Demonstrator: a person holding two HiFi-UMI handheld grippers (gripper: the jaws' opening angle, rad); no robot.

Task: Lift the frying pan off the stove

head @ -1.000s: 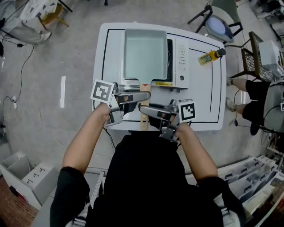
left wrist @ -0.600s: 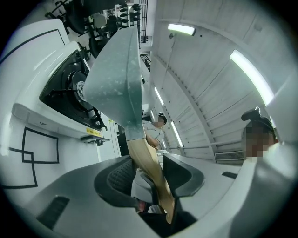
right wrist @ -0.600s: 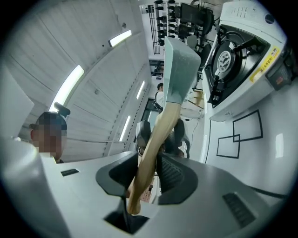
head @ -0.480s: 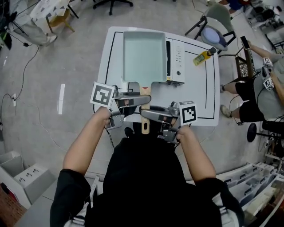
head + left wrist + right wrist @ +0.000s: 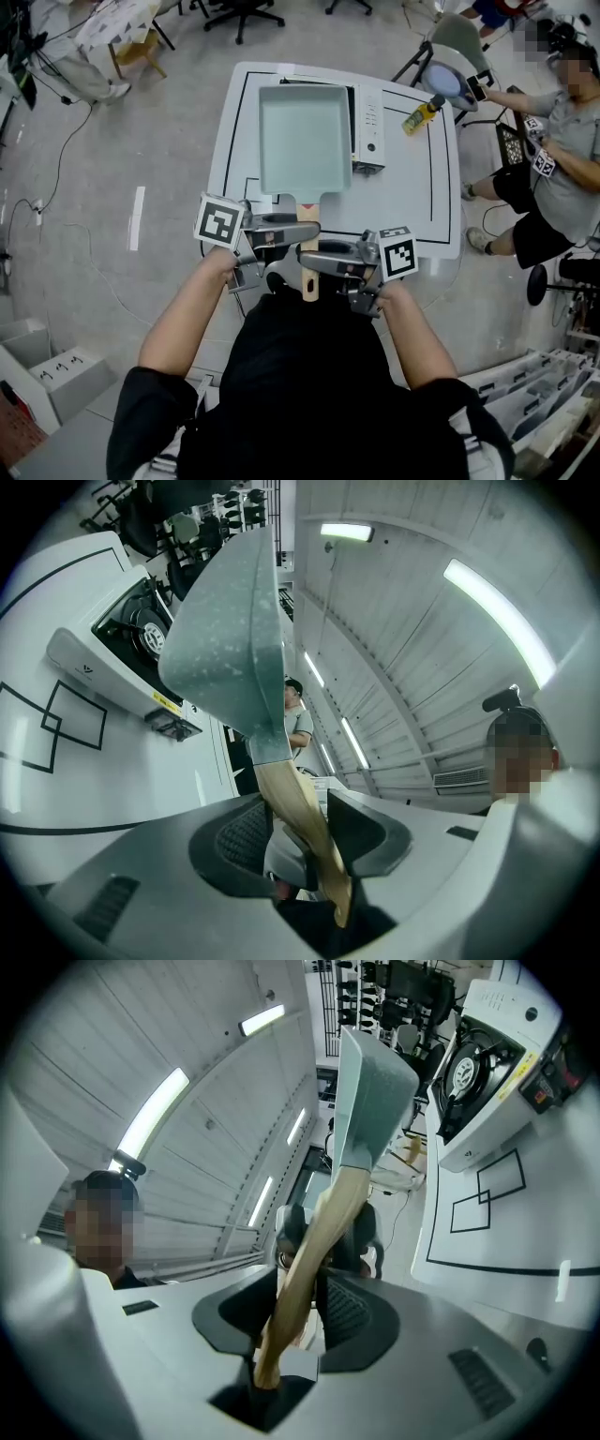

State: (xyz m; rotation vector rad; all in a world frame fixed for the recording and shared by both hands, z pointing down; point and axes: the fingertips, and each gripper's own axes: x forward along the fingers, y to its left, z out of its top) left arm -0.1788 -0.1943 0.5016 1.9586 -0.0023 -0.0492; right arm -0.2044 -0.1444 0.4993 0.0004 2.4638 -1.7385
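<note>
The pale green rectangular frying pan (image 5: 305,141) hangs in the air above and in front of the white portable stove (image 5: 370,131), clear of its burner (image 5: 150,635). Both grippers hold its wooden handle (image 5: 308,255). My left gripper (image 5: 305,230) is shut on the handle from the left, nearer the pan. My right gripper (image 5: 314,261) is shut on it from the right, nearer the handle's end. In the left gripper view the pan (image 5: 230,639) rises from the handle (image 5: 300,827) between the jaws. The right gripper view shows the same pan (image 5: 370,1101) and handle (image 5: 309,1251).
The stove stands on a white table (image 5: 422,206) marked with black lines. A yellow bottle (image 5: 419,116) lies at its far right corner. A chair (image 5: 459,66) and a seated person (image 5: 553,141) are to the right. Storage bins (image 5: 534,384) sit at lower right.
The pan has risen off the stove and come toward me, with both grippers still shut on its handle. A person has come into view at the right.
</note>
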